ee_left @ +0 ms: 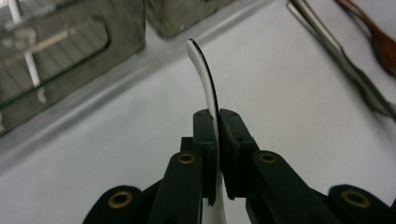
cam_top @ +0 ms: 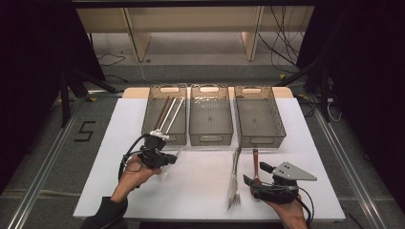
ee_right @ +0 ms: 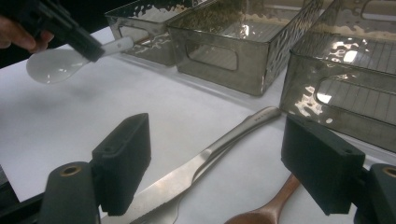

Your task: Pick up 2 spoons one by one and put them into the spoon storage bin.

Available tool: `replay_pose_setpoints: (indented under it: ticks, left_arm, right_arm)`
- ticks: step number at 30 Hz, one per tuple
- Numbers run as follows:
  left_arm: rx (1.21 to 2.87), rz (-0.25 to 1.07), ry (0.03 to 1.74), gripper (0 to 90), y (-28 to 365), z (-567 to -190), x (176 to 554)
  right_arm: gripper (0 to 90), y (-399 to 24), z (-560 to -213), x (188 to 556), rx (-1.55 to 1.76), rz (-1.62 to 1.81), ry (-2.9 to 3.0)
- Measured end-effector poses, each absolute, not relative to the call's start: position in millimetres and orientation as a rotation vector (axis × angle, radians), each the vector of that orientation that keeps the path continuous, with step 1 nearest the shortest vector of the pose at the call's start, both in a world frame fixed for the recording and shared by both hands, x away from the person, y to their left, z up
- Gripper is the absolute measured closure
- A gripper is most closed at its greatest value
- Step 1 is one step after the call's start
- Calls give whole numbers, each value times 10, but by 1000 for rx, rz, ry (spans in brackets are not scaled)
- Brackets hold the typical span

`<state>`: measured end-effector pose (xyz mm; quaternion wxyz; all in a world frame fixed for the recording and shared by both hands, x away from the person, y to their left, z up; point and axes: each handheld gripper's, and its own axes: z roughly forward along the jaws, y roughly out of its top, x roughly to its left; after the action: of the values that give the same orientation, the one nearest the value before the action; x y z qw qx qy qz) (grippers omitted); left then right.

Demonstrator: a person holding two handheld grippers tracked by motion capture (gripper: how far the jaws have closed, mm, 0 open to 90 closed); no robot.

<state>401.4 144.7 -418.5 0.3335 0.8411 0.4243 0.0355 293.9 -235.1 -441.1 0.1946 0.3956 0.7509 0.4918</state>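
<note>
Holding a white spoon (ee_right: 63, 60) by its handle, with the left gripper (ee_left: 215, 135) jaws closed on it, above the tabletop (cam_top: 200, 186) just before the left bin (cam_top: 165, 114). Probably ceramic or melamine: stiff, smooth, slippery, perhaps breakable, so best taken at mid-handle as now. Bowl hanging behind the jaws, handle tip pointing forward. Right gripper (ee_right: 224, 163) jaws open over a knife (ee_right: 196, 170) and a wooden spoon (ee_right: 268, 210).

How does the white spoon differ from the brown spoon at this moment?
The white spoon is clamped in the left gripper above the table; the brown spoon lies flat on the table beside the metal knife. One is glossy white, the other copper-brown. Both sit outside the bins.
</note>
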Motion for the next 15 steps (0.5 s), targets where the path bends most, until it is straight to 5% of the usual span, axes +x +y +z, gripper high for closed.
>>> replay_pose_setpoints:
  ticks: [15]
  left_arm:
    - [2095,151,1065,852,1234,-3832,4478]
  right_arm:
    - [248,-2358,-4414,2947,1116,1388,2103]
